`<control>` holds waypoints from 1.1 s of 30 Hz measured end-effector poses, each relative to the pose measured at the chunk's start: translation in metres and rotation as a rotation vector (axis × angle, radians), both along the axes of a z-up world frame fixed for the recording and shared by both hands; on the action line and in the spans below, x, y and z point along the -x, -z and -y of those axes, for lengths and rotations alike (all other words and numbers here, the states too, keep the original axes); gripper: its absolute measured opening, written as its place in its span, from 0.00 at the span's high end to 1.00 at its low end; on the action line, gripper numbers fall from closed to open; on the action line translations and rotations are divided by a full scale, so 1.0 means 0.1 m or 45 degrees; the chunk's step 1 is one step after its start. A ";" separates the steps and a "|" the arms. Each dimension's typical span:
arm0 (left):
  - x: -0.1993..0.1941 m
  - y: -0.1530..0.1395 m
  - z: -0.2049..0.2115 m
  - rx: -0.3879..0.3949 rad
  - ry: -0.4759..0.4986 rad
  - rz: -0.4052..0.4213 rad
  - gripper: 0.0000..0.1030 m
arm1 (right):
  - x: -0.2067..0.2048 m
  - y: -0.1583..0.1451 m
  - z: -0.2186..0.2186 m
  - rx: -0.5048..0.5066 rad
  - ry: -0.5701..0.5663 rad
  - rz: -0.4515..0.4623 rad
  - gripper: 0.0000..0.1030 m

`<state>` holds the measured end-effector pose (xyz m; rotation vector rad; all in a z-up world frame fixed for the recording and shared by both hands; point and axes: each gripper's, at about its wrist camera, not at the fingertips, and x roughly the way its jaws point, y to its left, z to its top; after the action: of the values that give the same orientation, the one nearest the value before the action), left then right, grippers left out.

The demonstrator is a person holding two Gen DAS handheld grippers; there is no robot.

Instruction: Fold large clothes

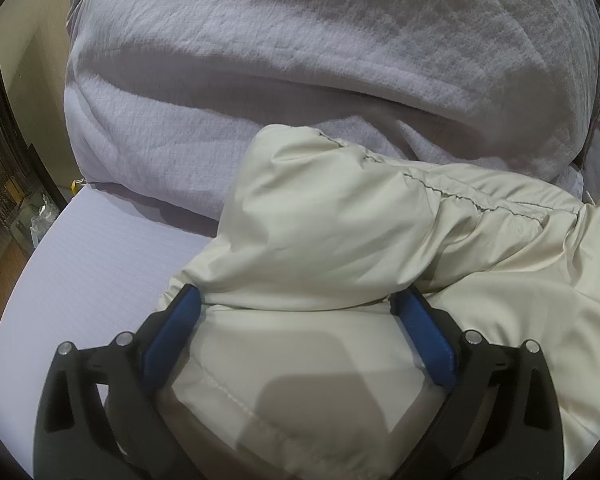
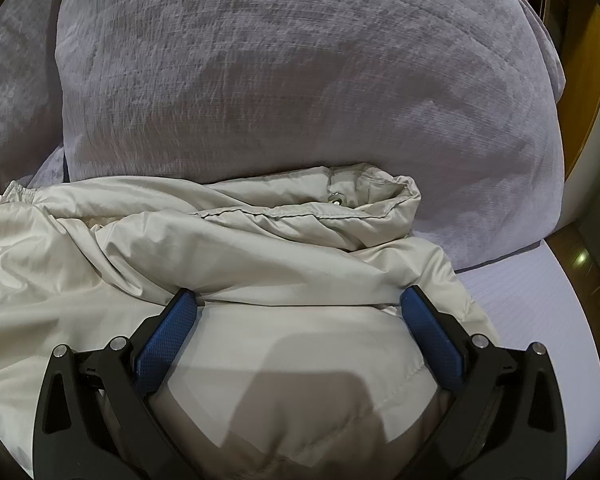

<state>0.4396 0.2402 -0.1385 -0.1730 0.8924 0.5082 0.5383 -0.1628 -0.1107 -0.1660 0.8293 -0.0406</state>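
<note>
A cream padded jacket (image 1: 340,220) lies crumpled on a lavender bed sheet (image 1: 100,248). In the left wrist view a folded sleeve or shoulder bulges up just past my left gripper (image 1: 298,294). Its blue pads (image 1: 172,340) stand wide apart, with a quilted panel of the jacket lying between them. In the right wrist view the jacket (image 2: 220,248) spreads to the left, and its collar (image 2: 380,192) with a metal snap (image 2: 335,199) rests against the pillow. My right gripper (image 2: 299,295) is open wide over another padded panel, which swells between the pads (image 2: 164,344).
A big grey textured pillow or duvet (image 1: 260,60) (image 2: 280,80) fills the far side behind the jacket. Bare sheet (image 2: 540,300) shows right of the jacket. Dark furniture (image 1: 0,140) stands beyond the bed's left edge and wooden panelling (image 2: 588,60) beyond its right edge.
</note>
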 end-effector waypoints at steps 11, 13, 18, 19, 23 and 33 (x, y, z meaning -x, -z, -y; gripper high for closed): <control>0.10 -0.14 -0.07 0.072 0.013 -0.058 0.05 | 0.11 -0.15 0.08 -0.023 0.043 -0.080 0.01; 0.23 -0.26 -0.08 0.094 0.031 -0.040 0.05 | 0.22 -0.27 0.17 -0.044 0.062 -0.067 0.01; 0.67 -0.53 -0.22 0.117 0.045 -0.013 0.05 | 0.58 -0.58 0.60 -0.088 0.171 -0.027 0.01; 0.77 -0.56 -0.26 0.137 0.037 -0.007 0.06 | 0.63 -0.60 0.69 -0.115 0.194 -0.033 0.01; 1.09 -0.59 -0.39 0.248 0.016 -0.002 0.06 | 0.81 -0.53 1.07 -0.311 0.269 -0.155 0.01; 1.42 -0.29 -0.26 0.408 0.007 -0.057 0.07 | 0.94 -0.11 1.18 -0.598 0.262 -0.350 0.06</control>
<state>0.2977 0.2663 -0.1090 -0.4519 1.0144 0.3628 0.4446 -0.2807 -0.1001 0.3642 1.1047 -0.0157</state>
